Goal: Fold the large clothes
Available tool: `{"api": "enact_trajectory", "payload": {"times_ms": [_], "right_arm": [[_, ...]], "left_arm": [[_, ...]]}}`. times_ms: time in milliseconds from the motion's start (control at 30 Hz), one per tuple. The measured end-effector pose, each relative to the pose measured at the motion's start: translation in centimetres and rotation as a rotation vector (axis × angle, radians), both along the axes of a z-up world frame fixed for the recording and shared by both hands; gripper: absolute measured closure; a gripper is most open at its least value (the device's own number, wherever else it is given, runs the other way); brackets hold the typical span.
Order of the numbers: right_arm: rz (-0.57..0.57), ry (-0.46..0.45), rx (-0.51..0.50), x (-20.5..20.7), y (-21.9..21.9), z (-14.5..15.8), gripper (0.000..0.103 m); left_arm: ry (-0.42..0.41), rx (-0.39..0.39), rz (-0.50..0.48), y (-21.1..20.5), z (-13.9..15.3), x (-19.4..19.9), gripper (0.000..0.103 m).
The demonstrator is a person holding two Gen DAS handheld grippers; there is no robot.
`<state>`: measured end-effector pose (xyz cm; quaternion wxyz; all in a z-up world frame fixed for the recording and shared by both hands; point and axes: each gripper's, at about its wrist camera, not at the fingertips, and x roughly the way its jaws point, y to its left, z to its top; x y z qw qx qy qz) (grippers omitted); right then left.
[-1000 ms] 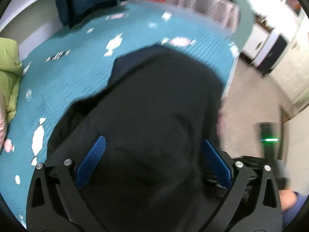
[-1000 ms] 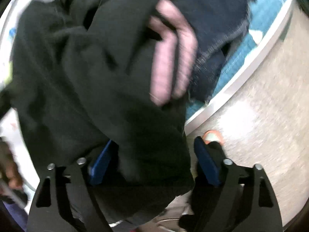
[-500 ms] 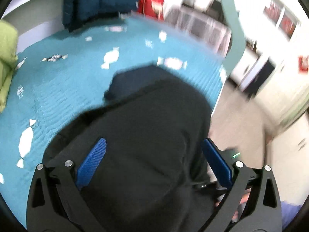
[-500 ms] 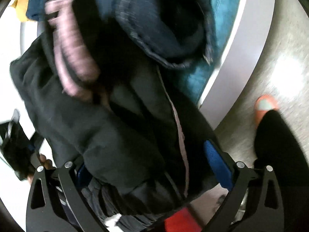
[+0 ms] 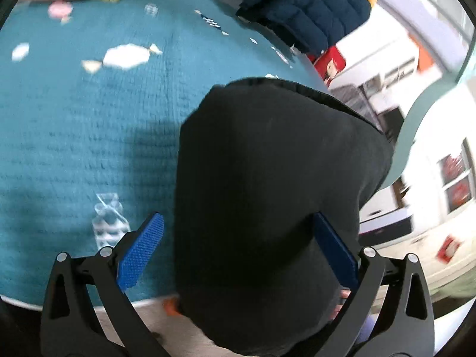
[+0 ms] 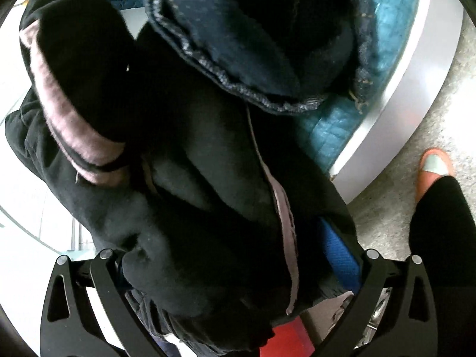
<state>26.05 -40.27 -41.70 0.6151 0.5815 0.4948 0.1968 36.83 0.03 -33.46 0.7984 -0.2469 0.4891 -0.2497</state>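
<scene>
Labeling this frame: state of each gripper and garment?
left gripper: open, black garment draped between its fingers
right gripper: cannot tell, buried in cloth
black garment: bunched, lifted over the bed edge
navy puffer jacket: folded at far side of teal bedspread

- Against the teal bedspread (image 5: pixel 89 136), the left tongs (image 5: pixel 238 255) have swung round: the navy quilted jacket (image 5: pixel 309 12), earlier at the bedspread's far left, now lies at its far right.
- The black garment (image 5: pixel 267 193) now covers only the right part of that view, leaving the left blue pad (image 5: pixel 139 253) bare over the bedspread.
- In the right wrist view the black garment's pink cuff (image 6: pixel 74 125) has shifted from centre to left, and the dark denim hem (image 6: pixel 238 74) now hangs across the top.
</scene>
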Motion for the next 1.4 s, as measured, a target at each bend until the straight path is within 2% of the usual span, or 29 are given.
{"api": "enact_trajectory", "payload": {"times_ms": [67,167,233,333,433,600,667,733,833,867,933,1033,1233,1400], "right_arm": [[0.003,0.032,0.049,-0.3,0.1,-0.4,0.006],[0.008,0.031,0.134,-0.5,1.3,-0.7,0.006],[-0.012,0.002,0.135,-0.3,1.6,-1.2,0.006],[-0.039,-0.003,0.163,-0.5,2.3,-2.6,0.006],[-0.028,0.018,0.211,-0.5,3.3,-2.6,0.006],[0.004,0.010,0.116,-0.5,4.9,-0.1,0.006],[-0.033,0.016,0.117,-0.3,5.0,-1.3,0.006],[-0.067,0.019,0.159,-0.1,4.9,-2.6,0.005],[-0.083,0.003,0.163,-0.4,5.0,-2.9,0.007],[-0.076,-0.008,0.152,-0.5,5.1,-2.6,0.010],[-0.060,-0.043,0.139,-0.8,5.0,-1.3,0.026],[-0.015,-0.119,0.067,-1.1,5.2,1.5,0.036],[0.066,-0.236,-0.055,-0.8,7.7,5.8,0.039],[0.087,-0.246,-0.102,-0.2,7.6,8.4,0.042]], "left_arm": [[0.013,-0.027,-0.011,-0.4,0.0,-0.5,0.004],[0.092,-0.113,-0.071,-1.7,-0.9,-1.2,0.004],[0.065,-0.051,-0.076,-2.8,-1.4,-1.7,0.004],[0.074,-0.076,-0.072,-2.9,-2.0,-1.4,0.004],[0.083,-0.068,-0.067,-2.8,-2.3,-0.6,0.004],[0.130,-0.079,-0.072,-1.9,-2.4,1.6,0.004],[0.142,-0.079,-0.095,-1.2,-2.8,1.9,0.004],[0.130,-0.062,-0.104,-1.8,-2.7,1.9,0.004],[0.119,-0.053,-0.092,-2.0,-2.6,2.2,0.004],[0.114,-0.054,-0.088,-2.0,-2.5,2.2,0.004],[0.075,-0.051,-0.081,-1.8,-2.0,1.6,0.004],[0.026,-0.052,-0.063,-1.5,-1.3,0.9,0.004],[-0.052,-0.052,-0.046,-0.6,0.3,0.3,0.004],[-0.076,-0.065,-0.019,-0.6,1.1,0.1,0.004]]}}
